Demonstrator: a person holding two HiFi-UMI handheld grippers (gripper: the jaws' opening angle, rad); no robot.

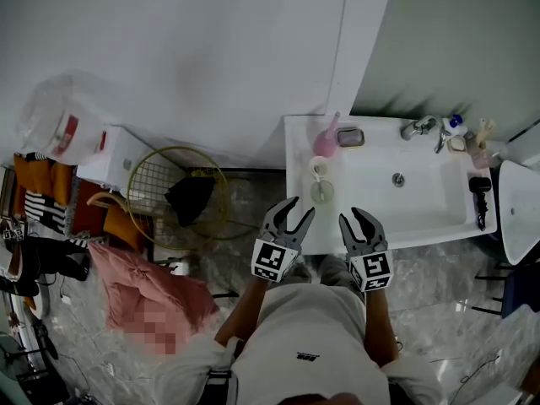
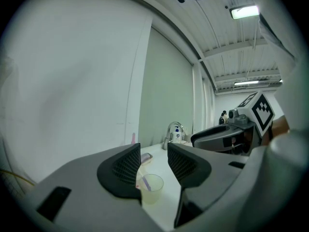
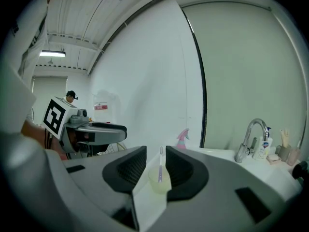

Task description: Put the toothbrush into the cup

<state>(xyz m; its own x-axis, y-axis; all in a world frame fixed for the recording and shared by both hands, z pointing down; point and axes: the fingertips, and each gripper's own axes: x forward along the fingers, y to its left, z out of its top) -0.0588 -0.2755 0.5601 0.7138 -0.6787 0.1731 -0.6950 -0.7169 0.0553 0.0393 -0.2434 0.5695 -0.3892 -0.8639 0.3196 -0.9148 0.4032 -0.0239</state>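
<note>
A pale translucent cup (image 1: 321,193) stands on the white sink counter (image 1: 297,154), near its front left corner. A toothbrush (image 3: 161,164) with a purple handle stands upright inside the cup (image 3: 160,181); the left gripper view shows the cup (image 2: 151,188) with the brush (image 2: 144,183) leaning in it. My left gripper (image 1: 301,207) hovers just in front of the cup, jaws apart and empty. Beside it my right gripper (image 1: 354,215) is also open and empty. Both point at the cup without touching it.
A pink spray bottle (image 1: 326,140) and a soap dish (image 1: 350,137) sit behind the cup. The faucet (image 1: 419,127) and small bottles (image 1: 469,136) line the back of the basin. A wire basket (image 1: 177,188) and a pink cushion (image 1: 148,289) lie on the floor at left.
</note>
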